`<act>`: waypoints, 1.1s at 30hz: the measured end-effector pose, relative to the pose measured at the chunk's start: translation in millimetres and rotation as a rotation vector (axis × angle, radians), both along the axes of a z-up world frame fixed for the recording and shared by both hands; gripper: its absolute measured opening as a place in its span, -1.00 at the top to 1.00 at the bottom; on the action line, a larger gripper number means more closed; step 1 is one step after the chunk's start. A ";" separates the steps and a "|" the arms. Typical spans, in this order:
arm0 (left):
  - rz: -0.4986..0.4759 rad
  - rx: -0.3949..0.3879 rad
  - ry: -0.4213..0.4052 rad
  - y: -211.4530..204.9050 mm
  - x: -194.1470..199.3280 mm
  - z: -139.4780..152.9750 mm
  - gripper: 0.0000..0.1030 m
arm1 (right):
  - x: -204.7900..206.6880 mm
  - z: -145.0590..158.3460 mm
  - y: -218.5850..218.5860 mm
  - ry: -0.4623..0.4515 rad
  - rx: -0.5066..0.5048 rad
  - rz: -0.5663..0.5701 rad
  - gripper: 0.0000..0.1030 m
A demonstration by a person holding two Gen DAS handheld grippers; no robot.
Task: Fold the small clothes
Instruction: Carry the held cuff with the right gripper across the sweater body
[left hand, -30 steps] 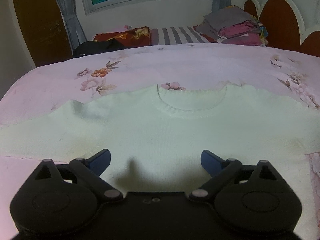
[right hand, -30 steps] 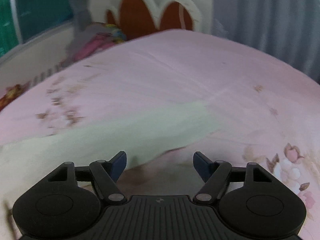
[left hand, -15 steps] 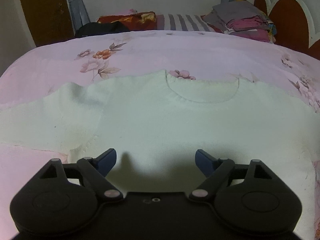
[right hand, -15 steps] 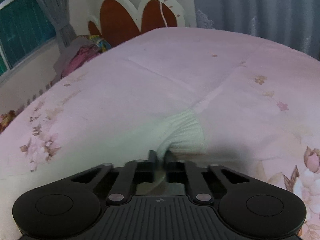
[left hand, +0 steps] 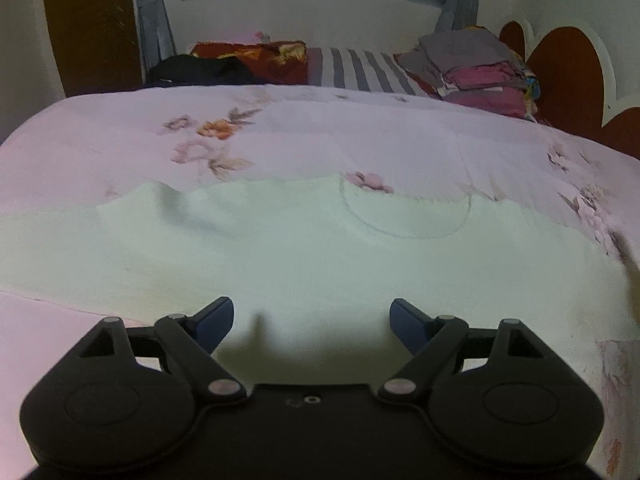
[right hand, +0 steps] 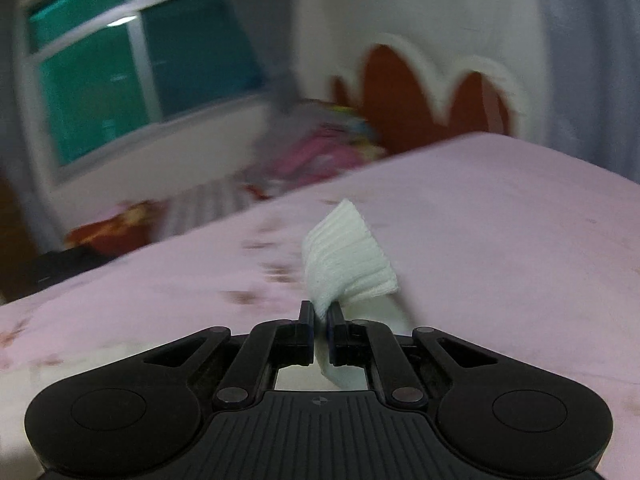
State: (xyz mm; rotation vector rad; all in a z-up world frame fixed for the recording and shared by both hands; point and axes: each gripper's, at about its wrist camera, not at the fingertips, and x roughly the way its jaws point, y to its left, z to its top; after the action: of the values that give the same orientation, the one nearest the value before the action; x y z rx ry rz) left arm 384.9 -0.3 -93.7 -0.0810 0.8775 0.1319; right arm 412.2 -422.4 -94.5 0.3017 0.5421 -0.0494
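While your right tool (right hand: 320,322) pinches the ribbed cuff (right hand: 347,254) of the white knit sweater (left hand: 320,248), its jaws nearly closed on the fabric and the cuff fanning up toward 12 o'clock, your left tool (left hand: 312,316) hangs with its jaws wide apart and nothing between them. The sweater lies spread flat on the floral bedspread (left hand: 280,128), its neckline (left hand: 404,208) toward 1 o'clock from the left tool and one sleeve running off toward 9 o'clock. Expect it to be soft, light and stretchy: it will likely sag and drag rather than hold a line. Grip the firmer ribbed edges, cuff or hem, not the loose body knit. A small ridge near 10 o'clock may need smoothing.
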 end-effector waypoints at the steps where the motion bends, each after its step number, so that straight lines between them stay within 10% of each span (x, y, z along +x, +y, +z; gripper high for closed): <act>1: 0.005 0.003 -0.005 5.0 -2.3 1.9 -0.62 | 2.2 3.9 17.4 -0.010 0.004 0.043 0.89; 18: 0.072 -0.058 -0.016 89.2 -19.3 6.7 -0.62 | -5.5 -31.5 288.5 0.117 0.079 0.524 0.88; 21: 0.048 -0.128 0.000 93.3 -14.8 2.9 -0.64 | -9.0 -38.3 303.6 0.139 0.056 0.543 0.69; 24: 0.008 -0.178 0.030 87.1 -6.8 -4.3 -0.69 | -16.8 -37.1 302.8 0.117 0.043 0.529 -0.31; 33: -0.102 -0.261 0.091 43.6 23.0 -35.0 -0.51 | -42.1 -30.2 240.7 0.067 -0.159 0.387 -0.31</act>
State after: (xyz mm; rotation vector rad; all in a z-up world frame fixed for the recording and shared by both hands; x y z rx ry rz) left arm 407.9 43.3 -128.7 -0.2750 0.9846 -0.0757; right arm 370.1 -181.7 -124.7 0.0362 0.6518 0.2719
